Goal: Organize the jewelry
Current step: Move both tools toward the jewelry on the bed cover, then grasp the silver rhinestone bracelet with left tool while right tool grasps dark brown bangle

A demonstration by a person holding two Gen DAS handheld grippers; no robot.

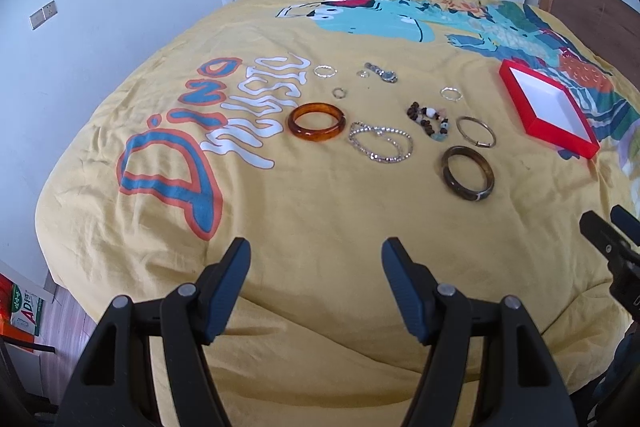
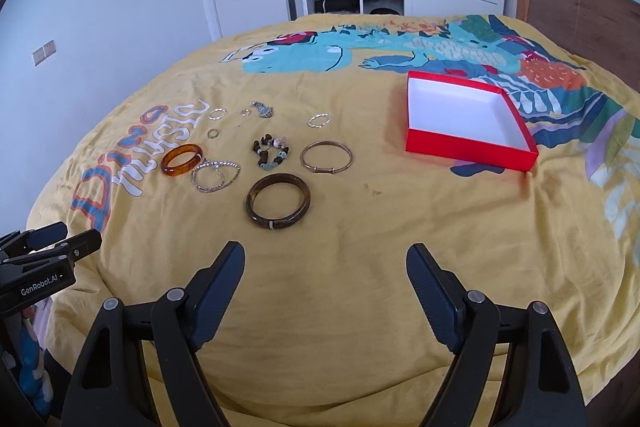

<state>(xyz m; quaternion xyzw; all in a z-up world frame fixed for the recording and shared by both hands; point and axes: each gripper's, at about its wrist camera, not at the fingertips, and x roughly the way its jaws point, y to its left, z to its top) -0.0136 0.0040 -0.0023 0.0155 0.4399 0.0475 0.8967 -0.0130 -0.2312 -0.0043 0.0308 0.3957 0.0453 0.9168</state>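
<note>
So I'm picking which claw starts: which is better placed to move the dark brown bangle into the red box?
Probably the right claw: open and empty, with the dark brown bangle just ahead and the red box on its right. The left claw sits farther left.

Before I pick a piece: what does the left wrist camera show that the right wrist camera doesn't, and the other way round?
Only the left wrist view: the right gripper at its right edge, and a green-and-white carton on the floor at lower left.
Only the right wrist view: the left gripper at its left edge.
Both: the yellow bedspread, the empty red box, the amber bangle, the dark brown bangle, the thin metal bangle, the beaded bracelet and the small rings. Both grippers are open and empty.
</note>
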